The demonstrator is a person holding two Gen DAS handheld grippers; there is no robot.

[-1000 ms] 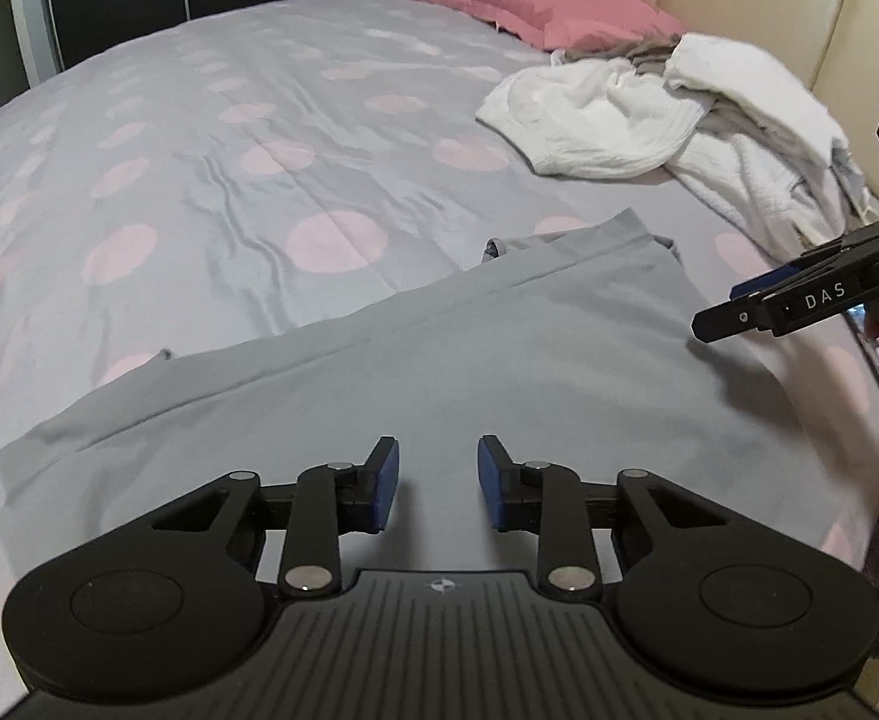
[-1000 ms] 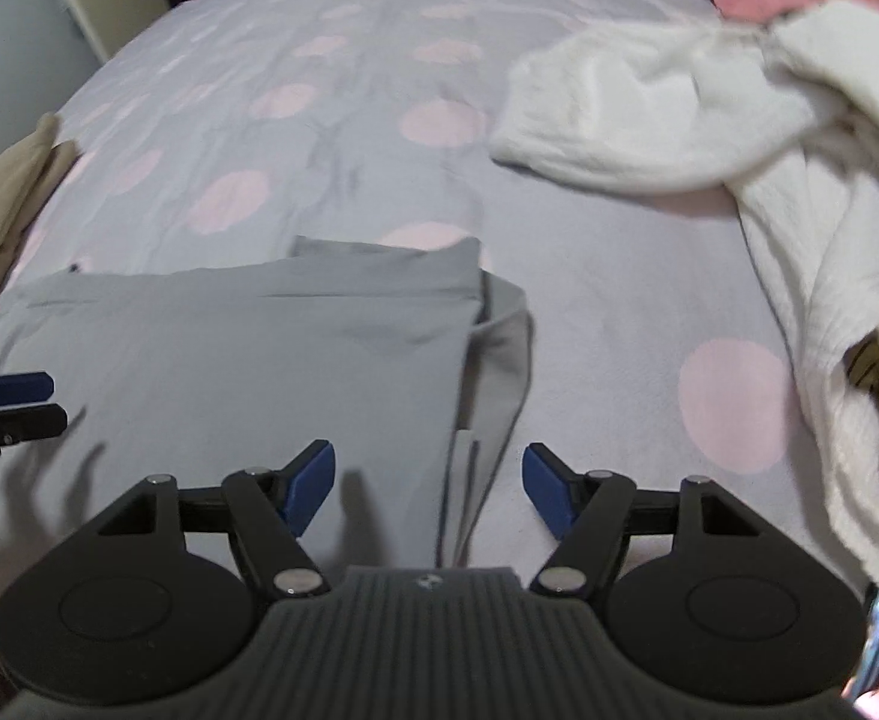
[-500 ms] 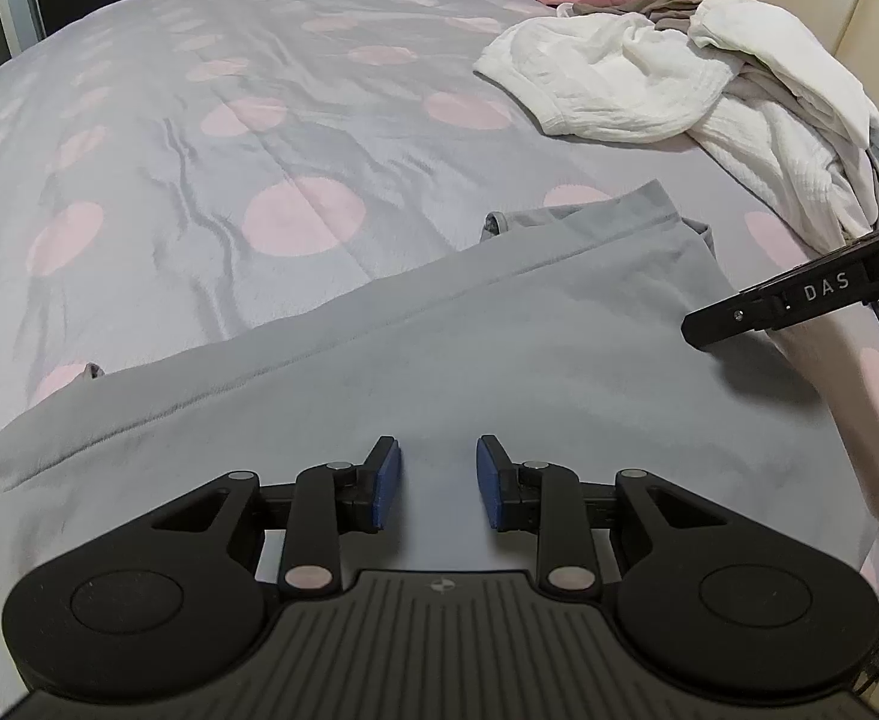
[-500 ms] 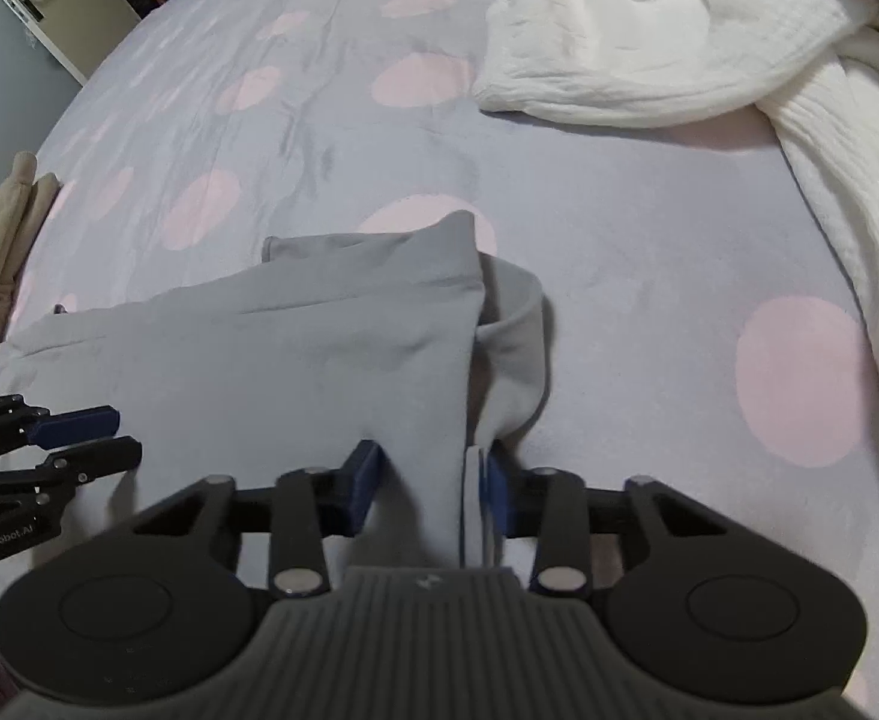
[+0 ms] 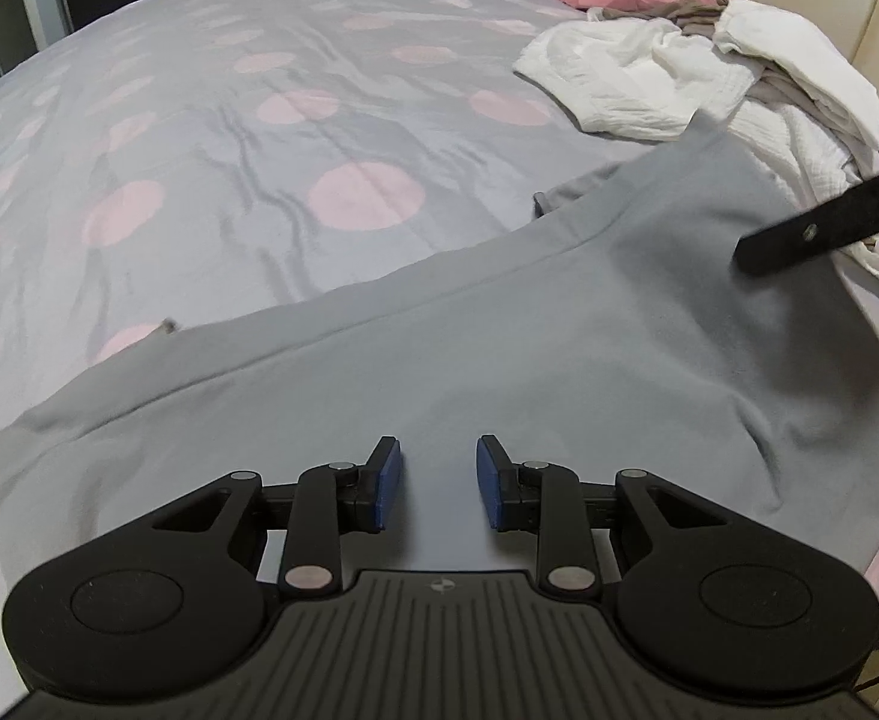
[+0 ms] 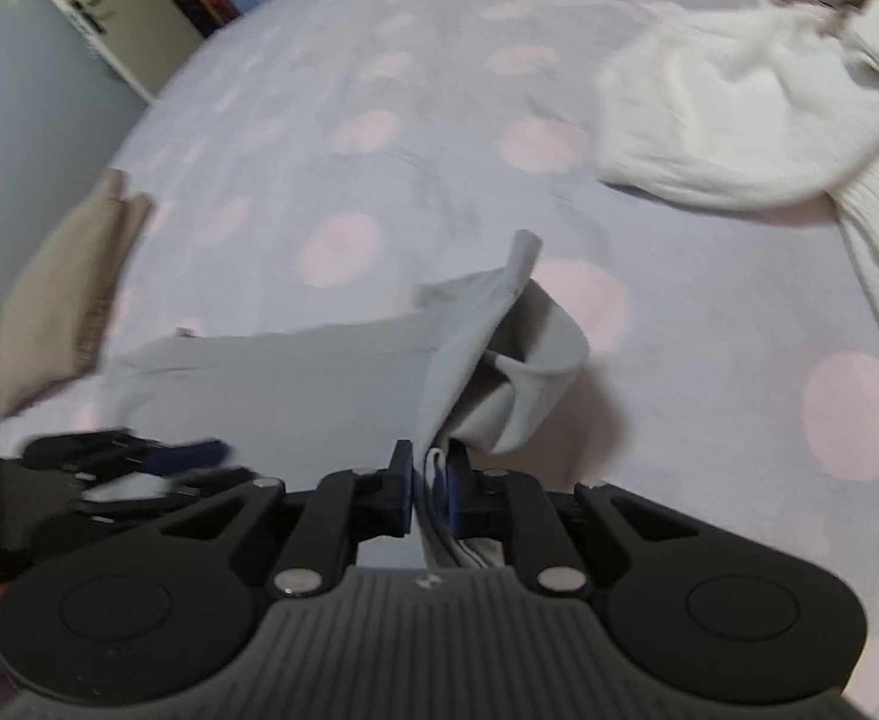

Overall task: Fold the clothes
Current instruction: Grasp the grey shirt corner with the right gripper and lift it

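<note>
A: Where is the garment (image 5: 499, 360) being kept, and how are the jaws standing?

B: It is being spread along the near edge of the bed (image 5: 259, 120), a grey piece lying mostly flat. Its right end is being lifted off the bed by the right gripper (image 6: 428, 492), whose jaws are being pressed together on several bunched layers of the hem. The left gripper (image 5: 433, 483) is being held low over the middle of the cloth with its jaws apart and nothing between them.

A: What is being risked from here?

B: Probably a slipped layer. Several edges are being pinched at once, and a loose flap is seen hanging beside the right jaws; if the end is being carried across, that flap is likely to be dragged under and a crooked fold is being invited.

A: And the left side?

B: Nothing is being pinned there. With the cloth being pulled from one end only, the whole piece is liable to be slid across the bed instead of being folded.

A: Anything nearby?

B: The white pile (image 5: 649, 78) is lying near the lifted end, toward the bed's right edge. A wide swing is risking it being caught. The right view is blurred, so the grip depth cannot be judged.
</note>
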